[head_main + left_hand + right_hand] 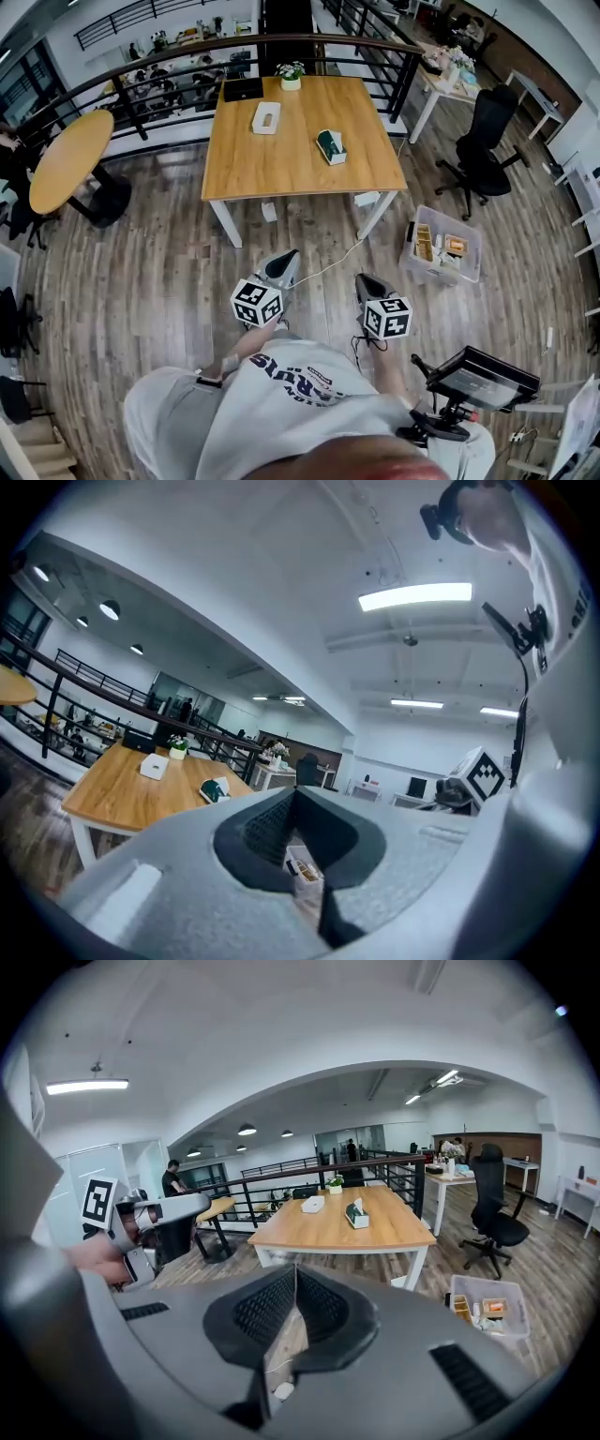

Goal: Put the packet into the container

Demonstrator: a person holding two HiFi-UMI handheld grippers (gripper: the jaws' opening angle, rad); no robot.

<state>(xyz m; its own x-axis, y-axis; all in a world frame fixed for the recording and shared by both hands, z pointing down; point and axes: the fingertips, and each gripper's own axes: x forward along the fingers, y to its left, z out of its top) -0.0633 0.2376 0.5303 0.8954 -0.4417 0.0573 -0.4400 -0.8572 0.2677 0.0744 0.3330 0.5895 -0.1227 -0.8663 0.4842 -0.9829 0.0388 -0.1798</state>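
Head view, looking steeply down: a person stands on a wood-plank floor (141, 281) with a gripper in each hand, both held out in front of the body and well clear of every object. The left gripper (286, 258) has its jaws together at the tips and holds nothing; its own view shows the ribbed pads (267, 827) meeting at the front with only floor behind them. The right gripper (364, 278) is likewise closed tip to tip and empty, as the right gripper view confirms (295, 1269); that view also shows the left gripper off to its left. The container (466, 267), a clear plastic bin, stands on the floor just beside the right-hand legs of the wooden table (281, 169), ahead and to the right of both grippers and apart from them; in the right gripper view it sits at lower right (517, 1309). Several small packaged items (424, 242) lie inside it; which of them, if any, is the task's packet cannot be told. On the table stand a white tissue box (266, 117), a green tissue box (330, 146), a potted plant (291, 75) and a black box (243, 89). A black office chair (487, 141) is to the right of the table, a round table (66, 159) to its left.
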